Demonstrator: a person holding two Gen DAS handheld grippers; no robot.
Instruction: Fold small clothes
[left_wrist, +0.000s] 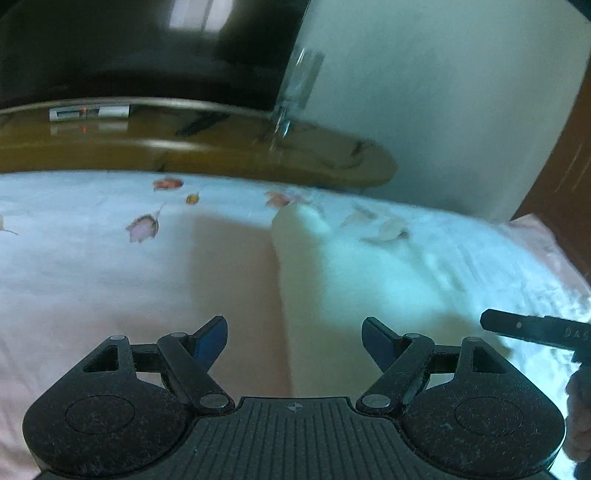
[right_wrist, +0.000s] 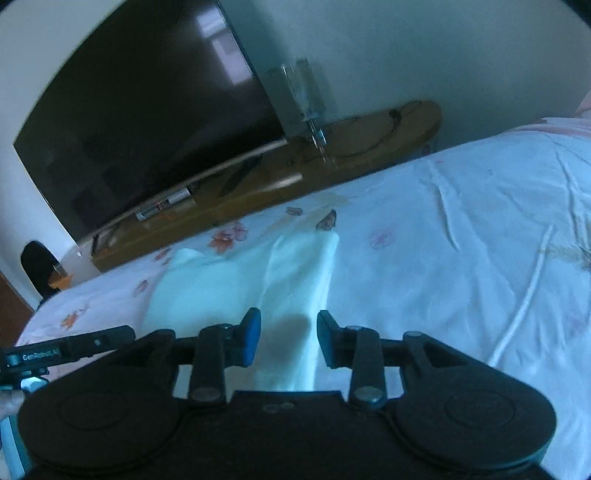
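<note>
Looking down my left black two-finger tool (left_wrist: 294, 341), I see its blue-padded fingers (left_wrist: 210, 341) spread wide with nothing between them, hanging above the bed. My right black two-finger tool (right_wrist: 284, 339) is released too: its pads stand apart over the cloth without pressing on it, though more narrowly than the left one's. No earlier view tells me more about that.

Just past both tools lies the small pale cream-white garment (right_wrist: 295, 273), soft and slightly fuzzy, spread flat on the white floral-printed bed sheet (right_wrist: 461, 229). In the right wrist view it shows as a long folded strip running away from the fingers, with a wider pale panel beside it on the left. In the left wrist view the same garment (left_wrist: 332, 266) runs up the middle, its long edge casting a pinkish shadow on the sheet to the left. At the right edge of that view the tip of the right tool pokes in, low over the cloth.

Farther off, beyond the bed's edge, stands a glossy brown wooden desk (left_wrist: 221, 147) carrying a large dark flat television screen (right_wrist: 147, 110) and a clear glass vessel (right_wrist: 306, 96), blurred. A plain pale wall (left_wrist: 443, 92) closes off the back.
</note>
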